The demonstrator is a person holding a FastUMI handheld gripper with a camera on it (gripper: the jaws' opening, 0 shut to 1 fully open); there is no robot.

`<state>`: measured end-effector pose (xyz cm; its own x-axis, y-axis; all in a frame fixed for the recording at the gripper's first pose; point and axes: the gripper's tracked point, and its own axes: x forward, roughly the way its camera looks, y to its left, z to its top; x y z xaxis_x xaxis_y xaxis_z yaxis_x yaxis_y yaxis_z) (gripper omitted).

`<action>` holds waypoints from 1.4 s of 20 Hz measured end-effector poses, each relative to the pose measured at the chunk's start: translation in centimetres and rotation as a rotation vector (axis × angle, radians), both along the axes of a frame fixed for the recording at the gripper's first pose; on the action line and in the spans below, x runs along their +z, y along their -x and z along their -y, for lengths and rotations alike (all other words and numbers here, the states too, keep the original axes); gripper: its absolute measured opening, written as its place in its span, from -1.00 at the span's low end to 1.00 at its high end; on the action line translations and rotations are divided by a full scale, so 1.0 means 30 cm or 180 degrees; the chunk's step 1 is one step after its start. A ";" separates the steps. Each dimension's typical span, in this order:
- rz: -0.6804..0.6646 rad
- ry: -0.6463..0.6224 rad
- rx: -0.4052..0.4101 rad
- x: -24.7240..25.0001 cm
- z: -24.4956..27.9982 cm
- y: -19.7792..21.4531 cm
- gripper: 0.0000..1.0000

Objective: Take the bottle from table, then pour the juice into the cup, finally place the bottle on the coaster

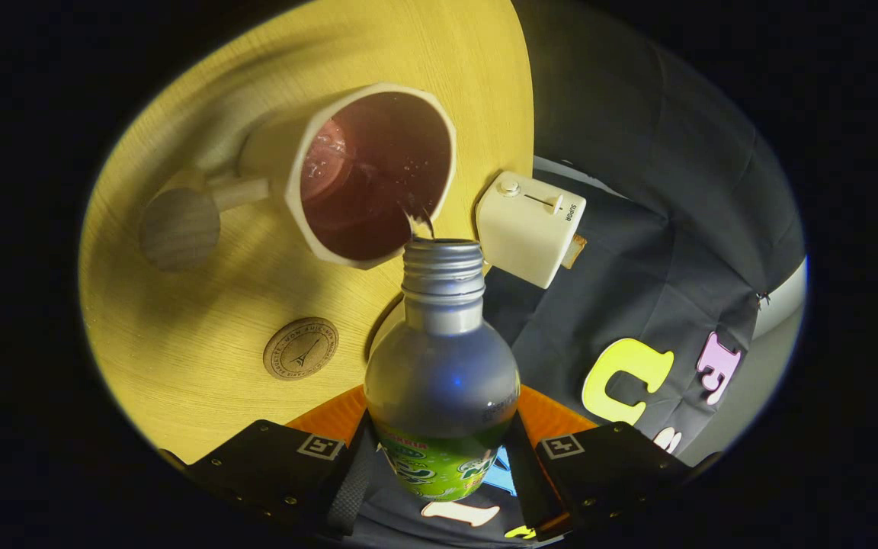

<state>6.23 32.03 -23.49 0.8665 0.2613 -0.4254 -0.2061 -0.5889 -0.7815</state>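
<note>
Pouring stage, by the look of it. Bottle [441, 374] off the table [203, 335], clamped at its body between both fingers of the hand-held gripper [439, 465], tipped forward with the uncapped mouth right at the cup's rim. Thin stream running from that mouth into the cup [370, 171], liquid already pooled inside. Pickup done; pour apparently underway; placing on the coaster [301, 348] left to do. Coaster bare, on the table between cup and fingers.

Counted: one bottle, one cup with a handle, one round coaster, one small pale box-like device [530, 225] just beside the cup at the table's edge.
</note>
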 end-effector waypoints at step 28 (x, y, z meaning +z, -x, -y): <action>0.0158 0.0334 0.0168 0.016 -0.034 0.023 0.57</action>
<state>5.55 33.06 -23.02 0.8734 0.2633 -0.4098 -0.1353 -0.6770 -0.7234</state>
